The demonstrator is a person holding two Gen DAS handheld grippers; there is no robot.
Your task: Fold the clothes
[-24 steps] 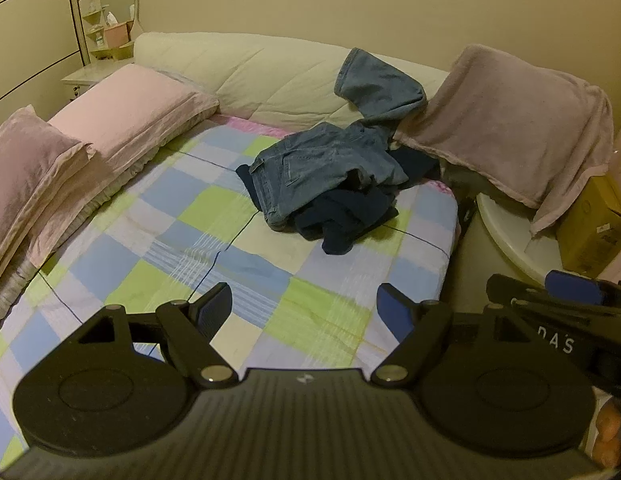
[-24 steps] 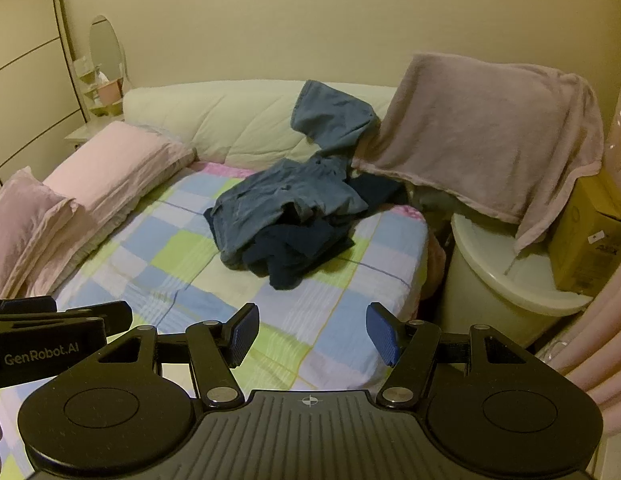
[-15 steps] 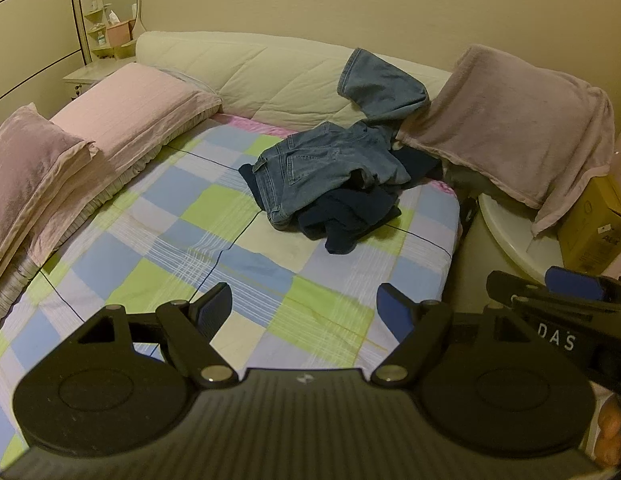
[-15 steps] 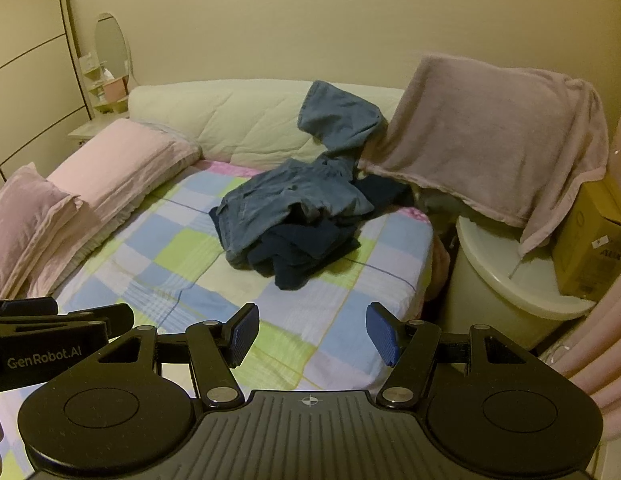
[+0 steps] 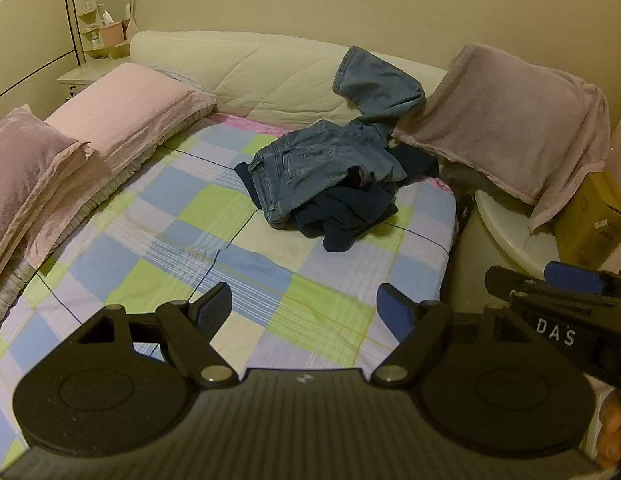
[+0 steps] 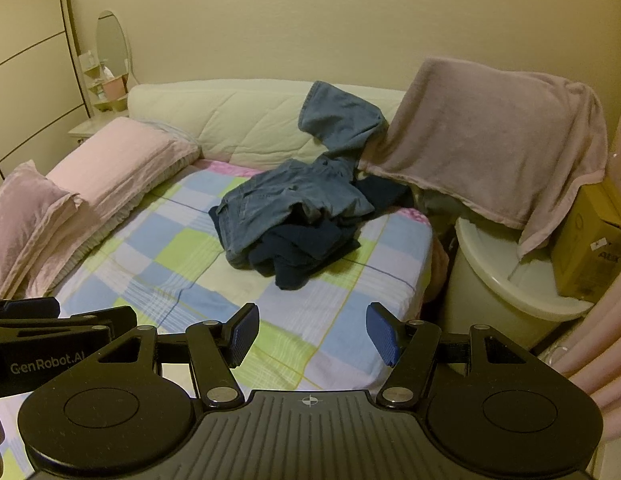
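The left hand-held gripper (image 5: 304, 308) hangs over the near part of the bed (image 5: 122, 248), jaws spread wide with nothing between the blue pads, only the checked sheet below. The right hand-held gripper (image 6: 312, 334) sits just beside it, jaws also well apart and empty, tilted down toward the bed's near edge.

The clothes lie in a heap toward the far side of the mattress, at about 12 o'clock from both grippers and well apart from them. A pair of light blue jeans (image 5: 318, 164) is crumpled on top, one leg thrown up at 1 o'clock against the cream padded headboard (image 5: 262, 76). Under and just in front of the jeans is a dark navy garment (image 5: 342, 212), bunched up; its kind cannot be told.

At 10 o'clock two pink pillows (image 5: 122, 108) lie along the left edge of the bed. At 2 o'clock a mauve towel (image 5: 506, 116) is draped over something beside the bed, above a round white tub (image 6: 506, 280), with a yellow cardboard box (image 6: 590, 248) touching its right side.
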